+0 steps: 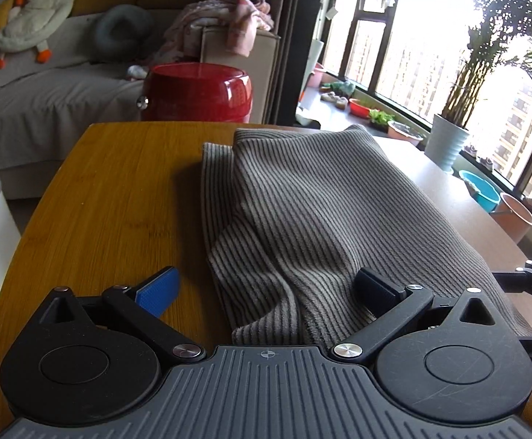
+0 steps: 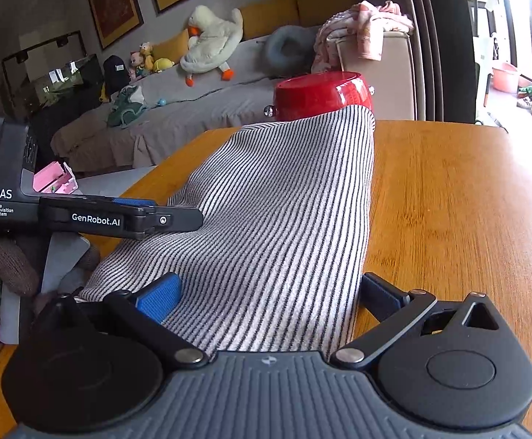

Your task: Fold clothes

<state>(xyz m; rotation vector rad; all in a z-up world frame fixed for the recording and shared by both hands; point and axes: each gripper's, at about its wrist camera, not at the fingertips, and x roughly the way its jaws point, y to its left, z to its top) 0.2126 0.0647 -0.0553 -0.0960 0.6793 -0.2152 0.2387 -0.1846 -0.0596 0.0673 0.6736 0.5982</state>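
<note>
Nearest the lens in the left wrist view: left gripper (image 1: 267, 287), jaws spread wide, released, blue pad (image 1: 157, 292) over bare wood at left, dark pad at right resting against the near edge of the striped garment (image 1: 302, 212). Grey-and-dark ribbed knit, rumpled and partly doubled over, lying on the wooden table (image 1: 119, 190) from near edge toward the far side, right of centre. Beyond the table, left to right: plush goose (image 1: 35, 14) on the sofa, red stool (image 1: 196, 91), heap of pink laundry (image 1: 225, 22), potted palm (image 1: 449, 139) by the window. In the right wrist view: right gripper (image 2: 269, 296) likewise spread and released, both pads flanking the near end of the same garment, cloth passing between them without being pinched. At left there, the other gripper seen side-on, lying across the cloth's left edge; bare tabletop to the right.
</note>
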